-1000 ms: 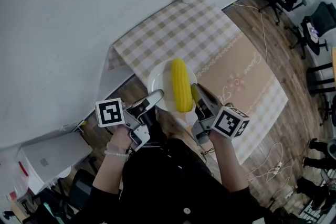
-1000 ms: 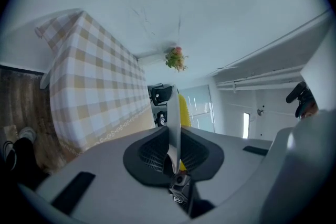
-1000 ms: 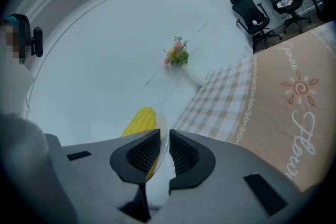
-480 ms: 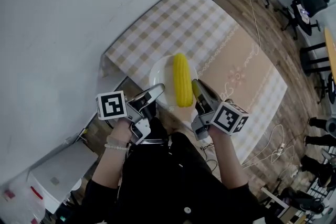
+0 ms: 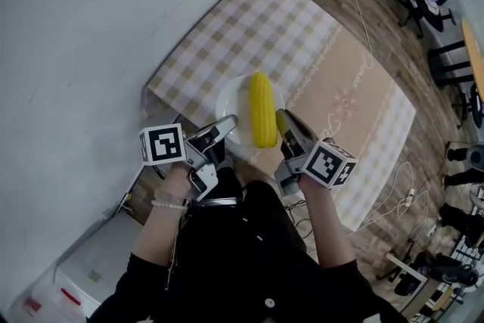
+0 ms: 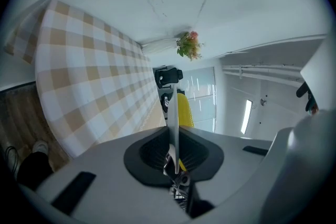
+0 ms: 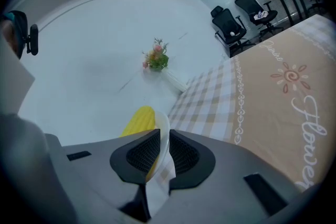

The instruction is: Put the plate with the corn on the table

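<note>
While left gripper (image 5: 229, 121) and right gripper (image 5: 280, 117) clamp jaws on the plate (image 5: 233, 102), corn (image 5: 262, 110) atop it, tablecloth (image 7: 273, 107) lettered "Flowe".

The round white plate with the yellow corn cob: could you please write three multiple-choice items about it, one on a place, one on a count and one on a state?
1. Where does the yellow corn cob lie?
A. on the round white plate
B. on the wooden floor
C. on an office chair

2. How many cobs are on the plate?
A. three
B. one
C. none

3. How do the left hand-held gripper and the right hand-held gripper stand?
A. both open, away from the plate
B. only the left one shut on the plate
C. both shut on the plate's rim

Answers:
1. A, since the head view shows the cob lying lengthwise on the plate.
2. B, since only a single cob shows.
3. C, since each gripper view shows the thin white rim pinched between that gripper's jaws.
</note>
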A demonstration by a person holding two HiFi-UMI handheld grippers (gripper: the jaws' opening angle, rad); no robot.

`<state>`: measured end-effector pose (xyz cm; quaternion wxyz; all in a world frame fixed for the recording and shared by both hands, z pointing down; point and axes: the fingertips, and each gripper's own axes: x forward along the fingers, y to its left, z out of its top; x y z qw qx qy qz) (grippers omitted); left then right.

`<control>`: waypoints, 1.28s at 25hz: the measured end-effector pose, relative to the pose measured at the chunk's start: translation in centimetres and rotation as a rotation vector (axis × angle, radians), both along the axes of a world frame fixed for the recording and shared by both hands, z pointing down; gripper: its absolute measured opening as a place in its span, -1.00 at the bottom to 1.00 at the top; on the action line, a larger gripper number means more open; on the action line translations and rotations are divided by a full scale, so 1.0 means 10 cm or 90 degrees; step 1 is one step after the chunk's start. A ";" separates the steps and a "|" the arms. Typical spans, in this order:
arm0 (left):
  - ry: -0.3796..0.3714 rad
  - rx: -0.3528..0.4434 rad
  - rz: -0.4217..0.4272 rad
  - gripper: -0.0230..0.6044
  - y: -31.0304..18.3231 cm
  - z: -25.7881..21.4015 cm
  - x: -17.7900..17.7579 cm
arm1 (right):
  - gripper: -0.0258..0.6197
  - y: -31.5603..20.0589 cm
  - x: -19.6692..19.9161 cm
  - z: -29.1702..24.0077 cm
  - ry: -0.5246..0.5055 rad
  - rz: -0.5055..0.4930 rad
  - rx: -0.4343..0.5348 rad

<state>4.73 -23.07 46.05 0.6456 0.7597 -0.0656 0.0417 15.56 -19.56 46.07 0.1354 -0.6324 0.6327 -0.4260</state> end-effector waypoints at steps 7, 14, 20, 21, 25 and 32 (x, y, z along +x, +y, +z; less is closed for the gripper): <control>-0.036 0.012 0.031 -0.84 -0.11 0.20 0.08 | -0.67 -0.05 0.06 0.13 0.019 0.015 -0.019; -0.069 0.019 0.037 -0.84 -0.22 0.38 0.28 | -0.67 -0.11 0.24 0.32 0.026 0.011 -0.047; -0.110 0.031 0.041 -0.83 -0.30 0.58 0.39 | -0.67 -0.18 0.34 0.48 0.034 0.004 -0.067; -0.117 0.034 0.045 -0.83 -0.31 0.61 0.42 | -0.67 -0.19 0.36 0.51 0.037 0.002 -0.071; -0.148 0.053 0.064 -0.83 -0.36 0.74 0.49 | -0.67 -0.23 0.42 0.65 0.042 -0.007 -0.086; -0.189 0.070 0.081 -0.83 -0.43 0.92 0.61 | -0.67 -0.27 0.54 0.88 0.054 -0.013 -0.117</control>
